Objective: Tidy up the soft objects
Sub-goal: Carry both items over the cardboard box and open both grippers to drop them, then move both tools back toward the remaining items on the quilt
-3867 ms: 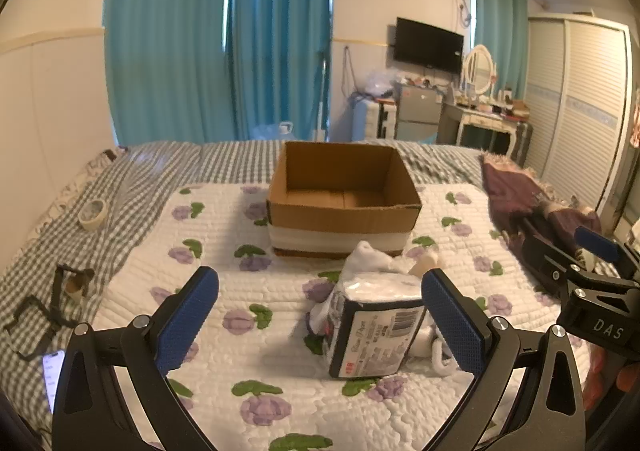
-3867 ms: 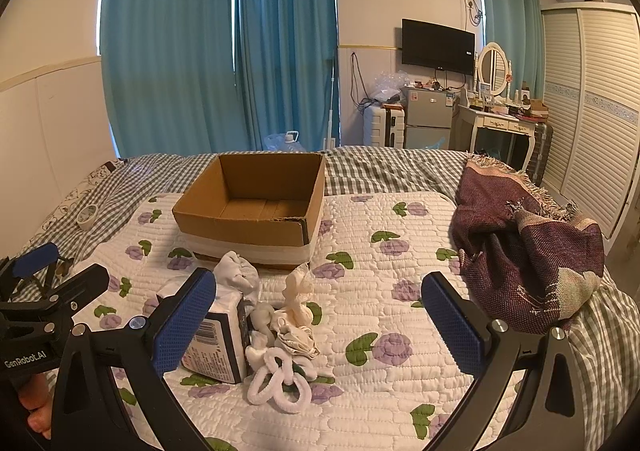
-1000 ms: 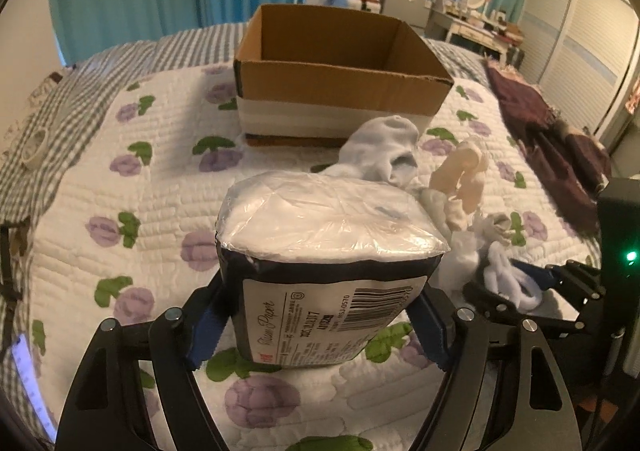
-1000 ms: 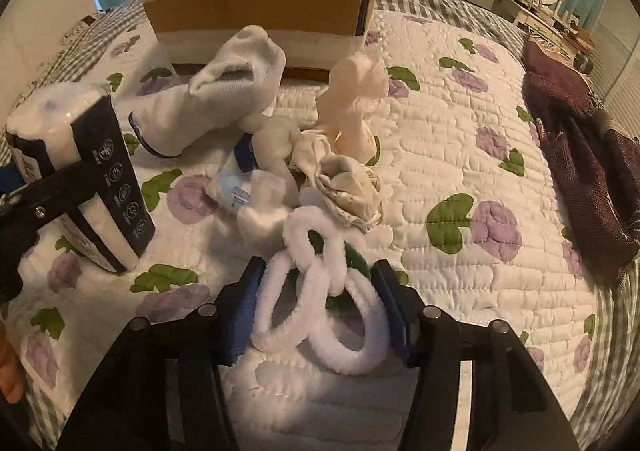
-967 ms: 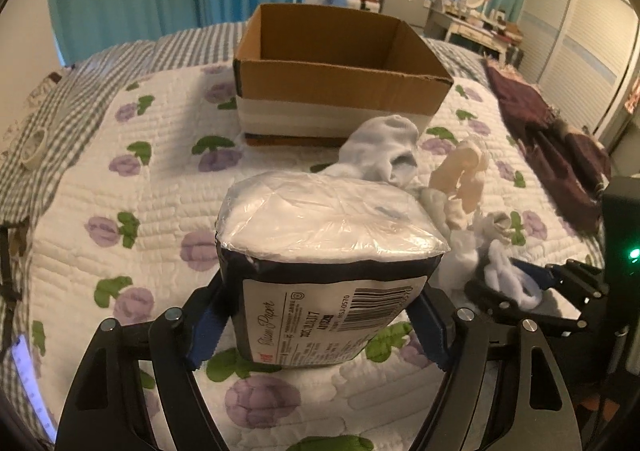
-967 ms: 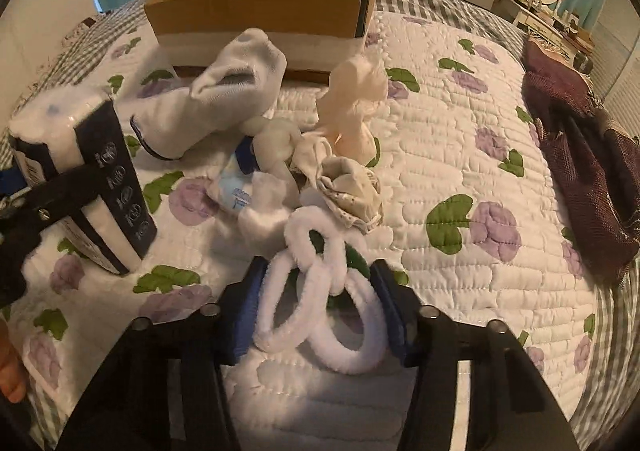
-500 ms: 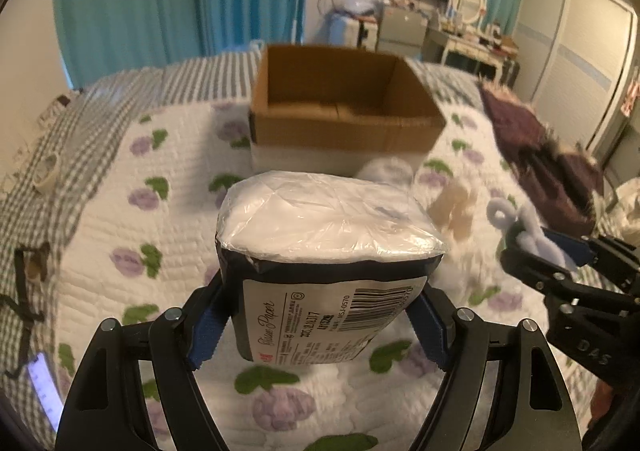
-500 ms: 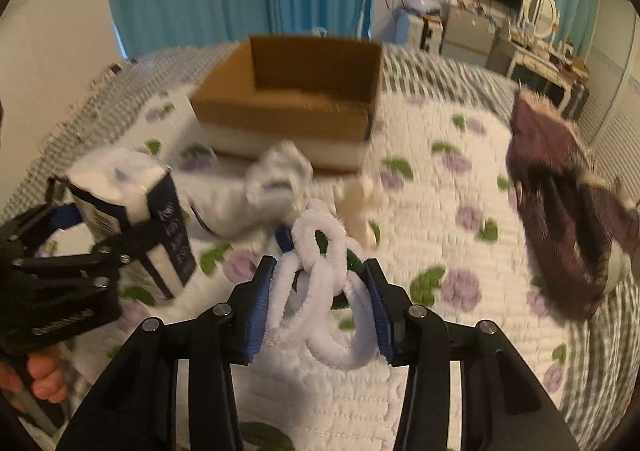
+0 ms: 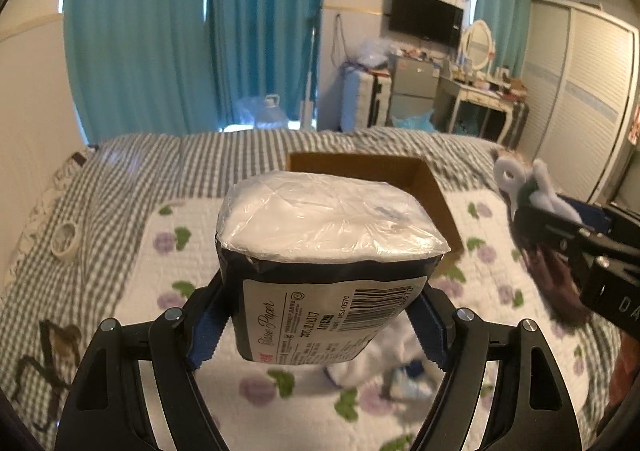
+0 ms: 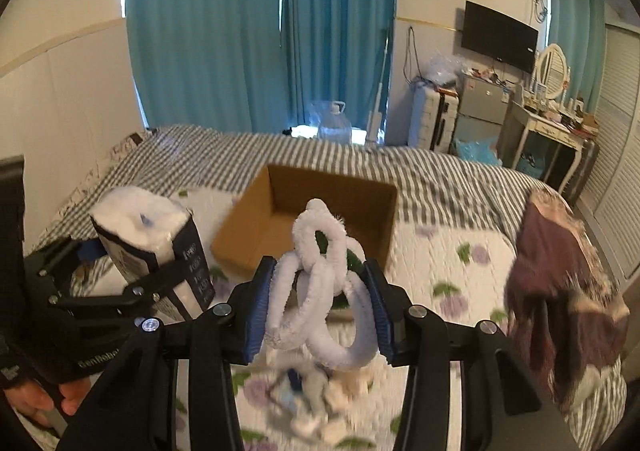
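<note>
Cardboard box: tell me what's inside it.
In the right wrist view, the cardboard box shows only bare brown inner walls and floor at its far-left part. The fluffy white loops held by the right gripper cover the near-right part, so that part can't be checked.

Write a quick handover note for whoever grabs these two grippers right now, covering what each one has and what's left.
Left gripper: jaws shut on the tissue pack, lifted above the bed.
Right gripper: jaws shut on the white fuzzy loops, also lifted.
Cardboard box sits ahead on the quilt; nothing shows in the part of it in view.
Left to do: drop both items in, then collect the socks lying below the right gripper.
</note>
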`<action>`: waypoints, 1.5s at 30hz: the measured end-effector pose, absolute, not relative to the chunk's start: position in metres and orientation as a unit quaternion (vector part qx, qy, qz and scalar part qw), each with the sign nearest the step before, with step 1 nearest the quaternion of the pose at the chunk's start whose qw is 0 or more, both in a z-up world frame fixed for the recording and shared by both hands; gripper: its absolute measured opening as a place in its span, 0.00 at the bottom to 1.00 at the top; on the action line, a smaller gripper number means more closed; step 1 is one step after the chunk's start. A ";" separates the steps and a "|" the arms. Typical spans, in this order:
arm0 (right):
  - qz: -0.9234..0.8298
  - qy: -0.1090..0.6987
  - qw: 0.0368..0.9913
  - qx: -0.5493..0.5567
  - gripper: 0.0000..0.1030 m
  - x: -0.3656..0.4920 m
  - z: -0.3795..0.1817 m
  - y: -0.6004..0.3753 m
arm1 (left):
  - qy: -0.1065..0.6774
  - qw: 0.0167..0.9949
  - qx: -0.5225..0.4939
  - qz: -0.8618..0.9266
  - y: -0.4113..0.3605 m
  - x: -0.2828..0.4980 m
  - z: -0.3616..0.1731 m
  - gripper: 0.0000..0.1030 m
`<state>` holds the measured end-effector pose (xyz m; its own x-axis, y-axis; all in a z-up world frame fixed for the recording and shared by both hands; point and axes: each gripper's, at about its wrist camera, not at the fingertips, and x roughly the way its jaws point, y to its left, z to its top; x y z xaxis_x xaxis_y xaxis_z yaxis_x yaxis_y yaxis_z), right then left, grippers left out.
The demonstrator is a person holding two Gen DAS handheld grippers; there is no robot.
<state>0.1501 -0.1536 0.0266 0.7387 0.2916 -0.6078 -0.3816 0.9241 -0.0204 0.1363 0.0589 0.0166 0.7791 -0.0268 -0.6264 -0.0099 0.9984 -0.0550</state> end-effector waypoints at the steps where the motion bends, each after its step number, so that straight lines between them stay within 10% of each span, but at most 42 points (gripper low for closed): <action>1: 0.182 0.311 0.930 -0.074 0.42 0.161 0.028 -0.150 | 0.333 0.943 -0.027 -0.004 0.060 0.143 0.016 0.77; 27: 0.169 0.355 0.919 -0.032 0.42 0.340 -0.045 -0.157 | 0.352 0.936 0.016 -0.027 0.034 0.284 -0.028 0.76; 34: 0.175 0.339 0.924 -0.018 0.69 0.328 -0.028 -0.160 | 0.354 0.933 -0.025 -0.054 0.034 0.277 -0.020 0.83; 45: 0.162 0.276 0.947 -0.030 0.83 0.247 0.062 -0.178 | 0.295 0.956 -0.001 -0.014 0.036 0.210 0.070 0.83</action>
